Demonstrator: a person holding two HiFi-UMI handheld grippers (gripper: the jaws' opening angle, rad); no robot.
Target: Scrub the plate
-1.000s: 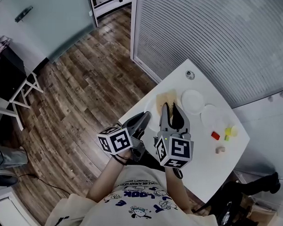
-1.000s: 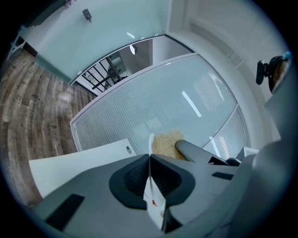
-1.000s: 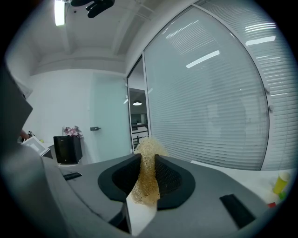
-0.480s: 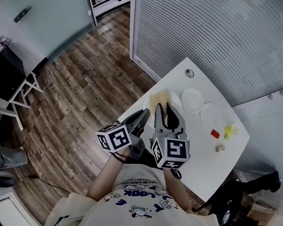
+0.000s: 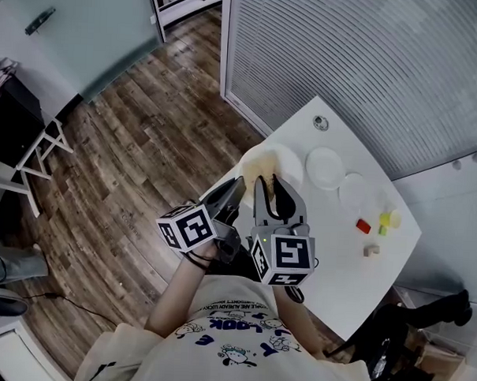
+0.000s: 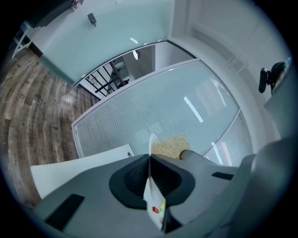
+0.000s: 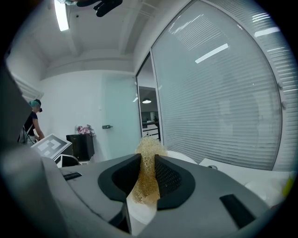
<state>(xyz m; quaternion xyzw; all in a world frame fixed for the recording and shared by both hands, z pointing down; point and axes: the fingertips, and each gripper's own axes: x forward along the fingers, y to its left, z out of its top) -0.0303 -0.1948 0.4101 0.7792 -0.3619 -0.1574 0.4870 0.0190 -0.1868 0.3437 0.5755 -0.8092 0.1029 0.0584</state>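
Two grippers are engaged on the work. The left gripper [image 6: 150,160] is clenched on the rim of the plate [image 6: 153,204], which stands edge-on between its pads. The right gripper [image 7: 148,160] is clamped on the scrubber [image 7: 146,176], a tuft of golden fibre that sticks out past its jaws. In the head view the plate [image 5: 287,160] is held clear of the table [image 5: 330,269], over its left corner. The scrubber [image 5: 258,164] sits against the plate's face, on the side nearest the left gripper [image 5: 234,189]. The right gripper [image 5: 272,183] is just beside it. Assessment of handling: the plate appears thin, rigid and smooth, light enough for a rim grip but likely to pivot or slip if it is pushed hard far from the pads. It would probably crack or chip if dropped at the table's edge. The rim is the only practical hold, and the pads should be seated well in from the lip. The scrubber looks soft and springy, so it will flatten under pressure, and it is best pinched at its middle, as it is now. Two spare plates [image 5: 325,167] and several coloured blocks [image 5: 364,227] lie towards the table's right corner, well apart from the work.
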